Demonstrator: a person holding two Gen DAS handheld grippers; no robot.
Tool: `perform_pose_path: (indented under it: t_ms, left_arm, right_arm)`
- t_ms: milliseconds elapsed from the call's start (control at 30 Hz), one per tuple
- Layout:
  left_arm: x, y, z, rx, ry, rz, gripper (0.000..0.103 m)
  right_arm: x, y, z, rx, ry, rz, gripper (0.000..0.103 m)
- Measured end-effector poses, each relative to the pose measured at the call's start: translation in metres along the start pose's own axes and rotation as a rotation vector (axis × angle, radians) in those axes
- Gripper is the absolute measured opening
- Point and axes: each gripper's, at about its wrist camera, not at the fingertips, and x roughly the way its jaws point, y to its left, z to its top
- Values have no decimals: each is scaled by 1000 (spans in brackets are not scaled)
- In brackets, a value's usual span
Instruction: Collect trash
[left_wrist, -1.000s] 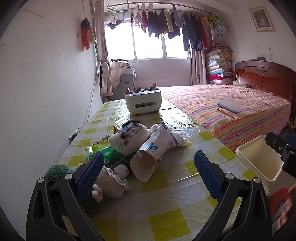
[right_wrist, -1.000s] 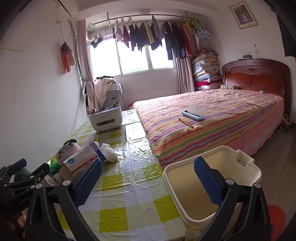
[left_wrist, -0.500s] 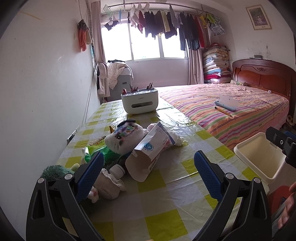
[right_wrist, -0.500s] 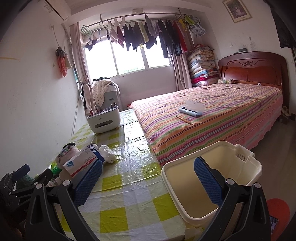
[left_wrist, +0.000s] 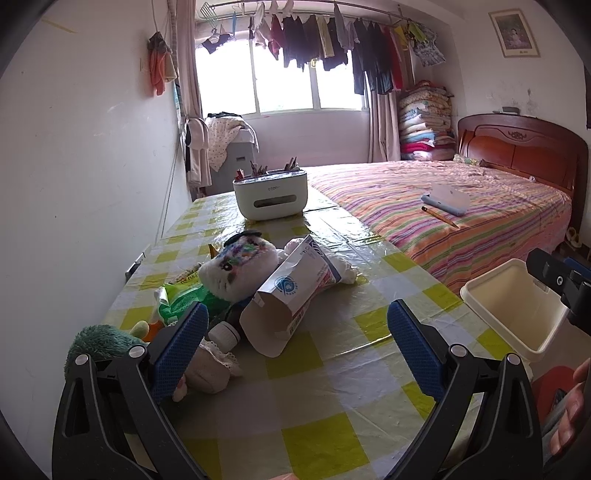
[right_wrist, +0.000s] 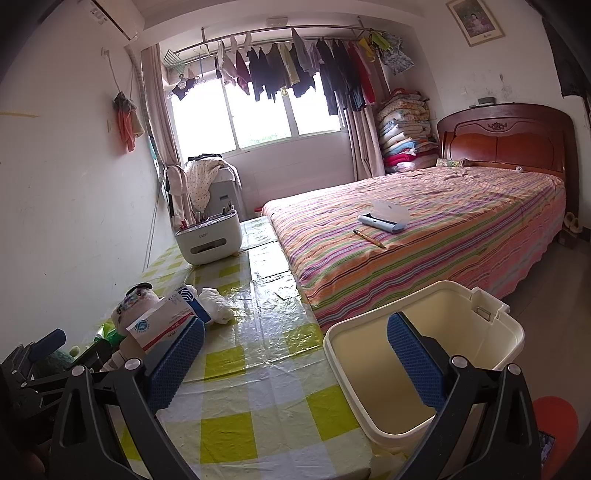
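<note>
- Your left gripper (left_wrist: 295, 343) is spread wide, holding nothing, low centre of frame above the checked table (left_wrist: 332, 398).
- Torn paper box (left_wrist: 291, 295) lies mid-frame, leaning on the plush toy (left_wrist: 240, 267).
- Your right gripper (right_wrist: 295, 350) is also spread, empty.
- Cream bin (right_wrist: 461, 332) sits lower right, at the table edge.

Home bedroom, striped bed (right_wrist: 424, 236), hung laundry (right_wrist: 295, 70), stacked quilts (right_wrist: 404, 129)

Bottle (left_wrist: 221, 334) mostly hidden behind left gripper (left_wrist: 295, 347) finger; bin (left_wrist: 513, 306) far side cut by right gripper.
</note>
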Motion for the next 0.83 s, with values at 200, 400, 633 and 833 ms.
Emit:
perform_pose_path:
  t_ms: [200, 400, 633, 833]
  left_arm:
    - [1, 1, 0, -4, 10, -20, 96]
    - [6, 9, 1, -51, 34, -36, 96]
    - [3, 6, 4, -10, -22, 37, 96]
    - [-10, 11, 8, -24, -56, 22, 96]
  right_arm:
    - [0, 2, 0, -12, -3, 0, 97]
    - [0, 4, 0, -17, -2, 3, 97]
    - [2, 1, -1, -6, 2, -14, 97]
    - [6, 1, -3, -13, 10, -51, 97]
